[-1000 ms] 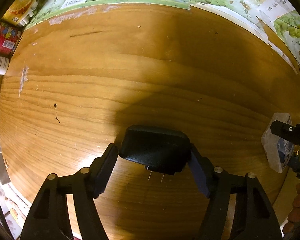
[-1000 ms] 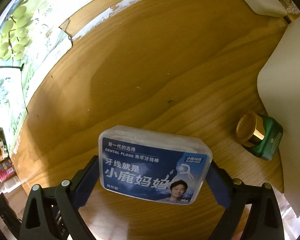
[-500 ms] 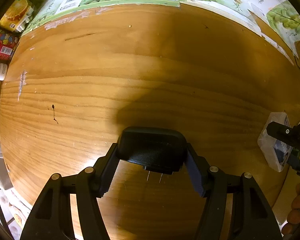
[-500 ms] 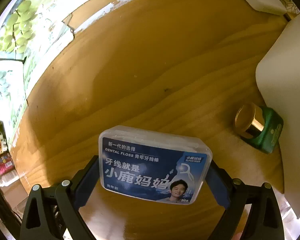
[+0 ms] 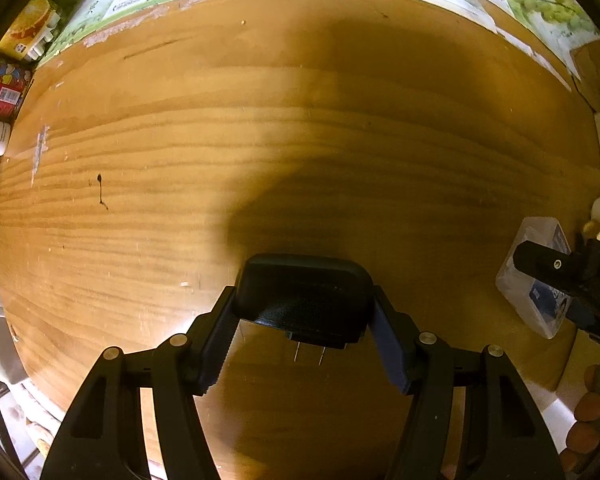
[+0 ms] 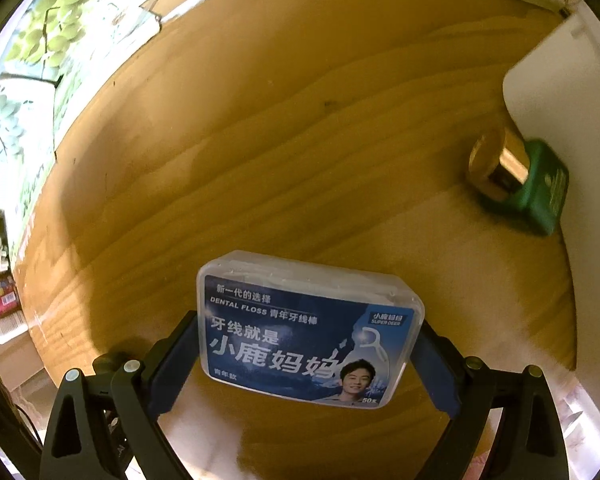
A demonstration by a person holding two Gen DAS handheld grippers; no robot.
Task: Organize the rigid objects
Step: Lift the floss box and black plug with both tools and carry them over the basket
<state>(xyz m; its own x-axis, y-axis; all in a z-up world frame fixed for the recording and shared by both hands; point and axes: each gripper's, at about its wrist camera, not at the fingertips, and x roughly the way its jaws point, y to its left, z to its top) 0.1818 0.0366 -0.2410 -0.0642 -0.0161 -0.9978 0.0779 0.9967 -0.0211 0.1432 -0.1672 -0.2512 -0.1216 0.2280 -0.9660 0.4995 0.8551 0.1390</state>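
The left gripper clamped a black plug adapter above the wooden table, prongs toward the camera. The right gripper pinched a dental floss box above the table, near a green jar lying against a white board.
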